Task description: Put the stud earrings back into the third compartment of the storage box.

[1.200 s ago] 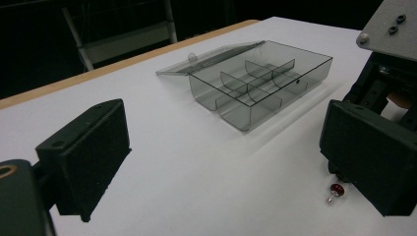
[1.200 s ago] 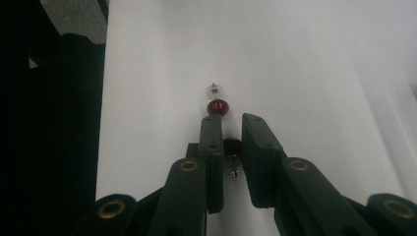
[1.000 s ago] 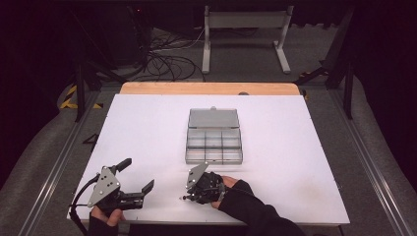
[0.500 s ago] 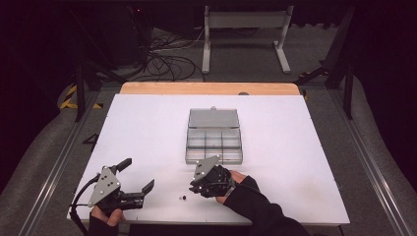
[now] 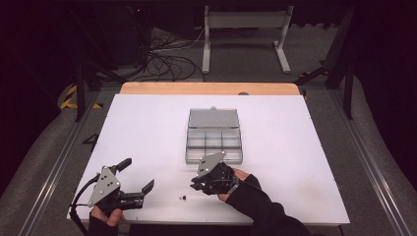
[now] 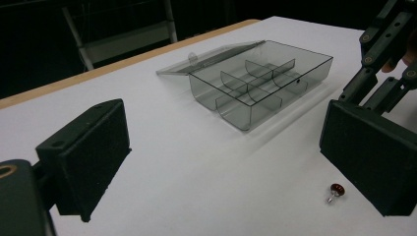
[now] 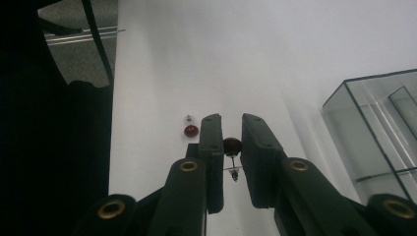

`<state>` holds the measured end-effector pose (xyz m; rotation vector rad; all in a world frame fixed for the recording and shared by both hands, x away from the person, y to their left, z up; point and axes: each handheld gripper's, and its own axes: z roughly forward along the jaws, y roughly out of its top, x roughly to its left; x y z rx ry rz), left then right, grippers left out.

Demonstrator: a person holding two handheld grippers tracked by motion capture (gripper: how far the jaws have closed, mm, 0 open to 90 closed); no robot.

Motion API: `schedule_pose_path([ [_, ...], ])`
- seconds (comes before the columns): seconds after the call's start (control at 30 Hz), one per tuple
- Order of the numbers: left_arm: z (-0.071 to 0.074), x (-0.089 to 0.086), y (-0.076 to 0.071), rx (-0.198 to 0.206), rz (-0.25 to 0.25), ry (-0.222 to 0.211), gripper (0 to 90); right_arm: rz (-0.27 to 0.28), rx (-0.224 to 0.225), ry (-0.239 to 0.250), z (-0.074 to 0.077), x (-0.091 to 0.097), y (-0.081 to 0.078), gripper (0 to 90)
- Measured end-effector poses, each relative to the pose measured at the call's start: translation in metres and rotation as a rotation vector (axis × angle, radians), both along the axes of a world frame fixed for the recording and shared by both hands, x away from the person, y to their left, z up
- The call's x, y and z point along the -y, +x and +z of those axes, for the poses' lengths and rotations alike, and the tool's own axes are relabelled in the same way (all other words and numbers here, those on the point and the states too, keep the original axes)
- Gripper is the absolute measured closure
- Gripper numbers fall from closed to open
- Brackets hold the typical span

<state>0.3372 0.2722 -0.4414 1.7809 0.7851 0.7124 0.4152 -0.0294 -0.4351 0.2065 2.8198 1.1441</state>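
Okay, the white surface (image 5: 147,128) carries everything. The landmark is the clear compartment box (image 5: 214,142), lid (image 5: 213,118) flipped open flat behind it, sitting near the middle of the surface. All compartments visible in the left gripper view look empty (the far ones are hard to judge), so by my read nothing has been sorted in yet.

The left gripper (image 5: 136,176) sits well in front of the box and off to its left, low over the surface, jaws spread wide, holding nothing. The right gripper (image 5: 196,184) is just in front of the box's near wall. In the right gripper view its jaws are pinched in on a small dark-red round-headed stud (image 7: 232,145), whose metal pin hangs below the head between the pads. It looks grasped, though the pads are not fully together.

A second stud (image 5: 183,197) of the same kind lies loose on the surface, in front of the box and slightly left, just beside the right gripper and between the two grippers; the left gripper view shows it next to the right-hand pad.

Progress, as a judgement: early. One stud is picked up but not yet over the box, one is still lying on the surface. Left to do: carry the held stud to a compartment, let go, then fetch the other.
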Motion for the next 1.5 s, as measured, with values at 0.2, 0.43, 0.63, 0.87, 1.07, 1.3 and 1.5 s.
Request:
schedule_pose_path([
  [0.2, 0.0, 0.0, 0.0, 0.001, 0.001, 0.0, 5.3, -0.008, 0.015, -0.009, 0.01, 0.003, 0.005, 79.7],
  [0.43, 0.0, 0.0, 0.0, -0.001, 0.001, 0.0, 5.3, -0.04, 0.035, -0.011, 0.026, 0.012, 0.014, 79.7],
  [0.63, 0.0, 0.0, 0.0, 0.001, 0.001, -0.002, 5.3, -0.077, 0.038, 0.003, 0.037, 0.02, 0.023, 79.7],
  [0.87, 0.0, 0.0, 0.0, 0.001, 0.0, -0.001, 5.3, -0.135, 0.032, 0.012, 0.044, 0.031, 0.036, 79.7],
  [1.07, 0.0, 0.0, 0.0, -0.003, 0.001, -0.005, 5.3, -0.192, 0.03, 0.023, 0.051, 0.042, 0.048, 79.8],
  [1.3, 0.0, 0.0, 0.0, -0.005, 0.002, -0.004, 5.3, -0.257, 0.019, 0.039, 0.053, 0.053, 0.061, 79.7],
  [1.5, 0.0, 0.0, 0.0, -0.007, 0.003, -0.004, 5.3, -0.313, 0.002, 0.043, 0.051, 0.065, 0.075, 79.7],
])
